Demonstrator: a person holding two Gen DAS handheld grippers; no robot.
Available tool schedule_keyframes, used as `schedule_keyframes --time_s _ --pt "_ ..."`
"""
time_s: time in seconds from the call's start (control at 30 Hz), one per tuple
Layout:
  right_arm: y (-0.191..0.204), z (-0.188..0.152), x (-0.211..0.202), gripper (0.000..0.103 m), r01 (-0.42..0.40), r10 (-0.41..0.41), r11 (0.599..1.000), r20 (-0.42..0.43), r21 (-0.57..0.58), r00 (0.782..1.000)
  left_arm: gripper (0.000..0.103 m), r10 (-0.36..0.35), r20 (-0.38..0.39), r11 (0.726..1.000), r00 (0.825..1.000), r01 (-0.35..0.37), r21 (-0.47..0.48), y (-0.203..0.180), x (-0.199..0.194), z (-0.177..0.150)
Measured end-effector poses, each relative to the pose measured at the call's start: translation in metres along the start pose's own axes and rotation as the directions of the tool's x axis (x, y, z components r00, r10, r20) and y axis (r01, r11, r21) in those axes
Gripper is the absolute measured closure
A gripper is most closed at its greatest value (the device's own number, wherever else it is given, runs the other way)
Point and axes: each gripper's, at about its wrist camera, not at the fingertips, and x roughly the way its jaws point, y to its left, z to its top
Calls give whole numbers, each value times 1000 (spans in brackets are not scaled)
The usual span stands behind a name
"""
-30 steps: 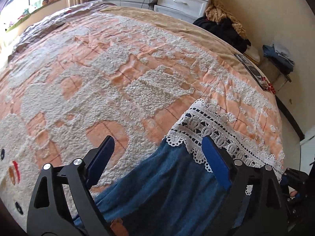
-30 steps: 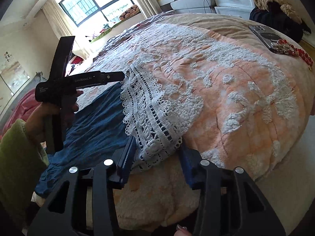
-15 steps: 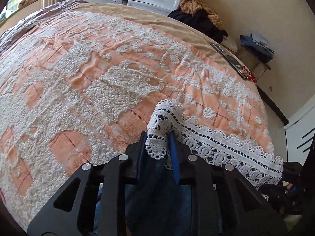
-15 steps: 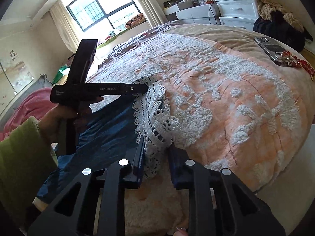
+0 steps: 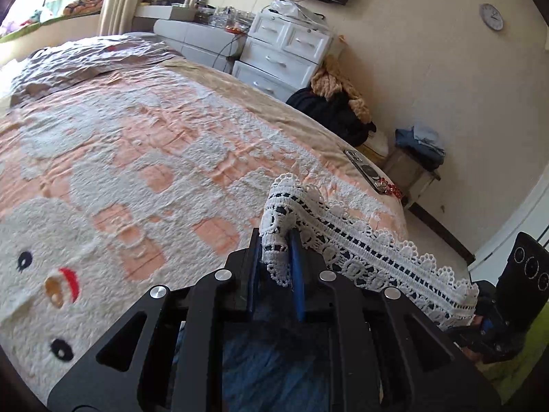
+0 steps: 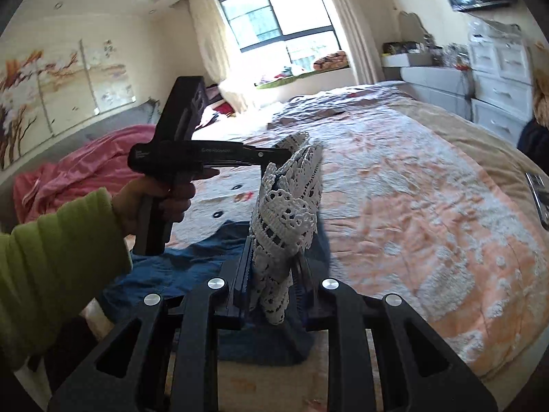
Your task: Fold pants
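Observation:
The pants (image 6: pixel 192 267) are blue denim with a wide white lace hem (image 5: pixel 370 250). My left gripper (image 5: pixel 276 250) is shut on one corner of the lace hem and holds it above the bed. My right gripper (image 6: pixel 271 267) is shut on the other corner of the lace hem (image 6: pixel 288 213), also lifted. The hem stretches between them. The left gripper (image 6: pixel 274 152) shows in the right wrist view, held by a hand in a green sleeve. The rest of the denim (image 5: pixel 274 364) hangs below and lies on the bed.
The bed has an orange and white fleece blanket (image 5: pixel 154 158). A phone with red beads (image 5: pixel 369 171) lies at its right edge. White drawers (image 5: pixel 284 55) and a clothes pile (image 5: pixel 333 103) stand beyond. A pink duvet (image 6: pixel 79 168) lies at the left.
Both grippers went from open around the lace hem to shut on it. Both have since lifted the hem up off the bed.

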Motion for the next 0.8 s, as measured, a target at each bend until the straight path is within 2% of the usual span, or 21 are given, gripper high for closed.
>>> schedule_keyframes --time_s 0.17,0.27,0.3,0.33,0.37,0.47,0.63,0.67,0.77,0.8 --pt "57 -15 45 84 -58 41 987 -113 -152 993 94 103 -90 991 991 -110 -76 31 -17 -37" --pt "85 -36 68 84 -75 29 969 -190 -237 981 92 95 -99 980 991 -110 -165 48 -30 -53" --pt "93 -42 73 84 -81 26 961 -206 -265 978 88 92 -103 975 990 -111 -193 52 -35 -58" --pt "99 -48 77 84 -86 19 952 -221 -294 975 74 97 -103 969 990 -118 -215 54 -41 -62" --pt "104 -53 80 83 -88 11 943 -233 -321 972 55 102 -102 961 990 -124 -248 57 -47 -67" --pt "112 -62 82 83 -101 11 930 -250 -352 968 39 52 -79 932 995 -77 -355 63 -62 -84" --pt "115 -71 80 83 -129 29 915 -256 -382 966 27 -27 -1 871 1000 23 -491 68 -65 -110" --pt "115 -71 80 83 -131 30 914 -257 -384 966 26 -43 17 851 999 45 -523 71 -63 -115" --pt "118 -74 79 81 -132 32 913 -254 -386 967 23 -38 3 807 999 32 -590 82 -52 -122" --pt "121 -75 80 81 -127 26 908 -248 -400 968 23 -37 0 800 999 30 -600 84 -49 -123"
